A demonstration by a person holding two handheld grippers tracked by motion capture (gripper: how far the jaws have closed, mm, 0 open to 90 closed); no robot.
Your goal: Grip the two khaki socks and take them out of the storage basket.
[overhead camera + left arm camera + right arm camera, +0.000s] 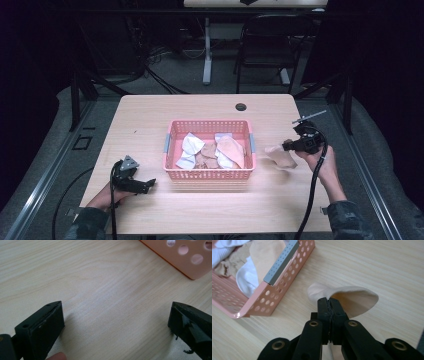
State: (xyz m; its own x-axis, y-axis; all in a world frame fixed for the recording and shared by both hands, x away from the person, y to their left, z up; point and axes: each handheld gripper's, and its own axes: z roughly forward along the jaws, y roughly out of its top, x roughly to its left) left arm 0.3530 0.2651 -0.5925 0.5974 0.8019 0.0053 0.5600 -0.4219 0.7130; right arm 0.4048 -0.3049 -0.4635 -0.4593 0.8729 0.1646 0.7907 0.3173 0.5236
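We have the right hand-held gripper [329,300] pinched tight on the edge of a beige sock [352,301]; in the right gripper view the jaws are pressed together on the fabric with no gap between them. In the high view the same beige sock [281,155] hangs off that hand-held gripper [287,146] just beside the right end of the pink basket [209,173], apart from its wall and seemingly lifted a little off the table [150,120]. The relation that matters: the basket lies to the left of our right hand-held gripper, with its grey handle [282,262] and near rim between the sock and the pile of white and tan socks [212,150] inside. The sock's long axis runs roughly across the table, pointing away from the basket, so the loose end trails on the far side from the rim. We judge the coming move as either a lift over that rim or a carry further out; we can't tell which from this. The left hand-held gripper [148,184] sits low at the basket's front-left corner, jaws spread wide over bare wood in the left gripper view [116,322], holding nothing. The right hand is clearly nearer the sock; the left is well apart, across the basket.
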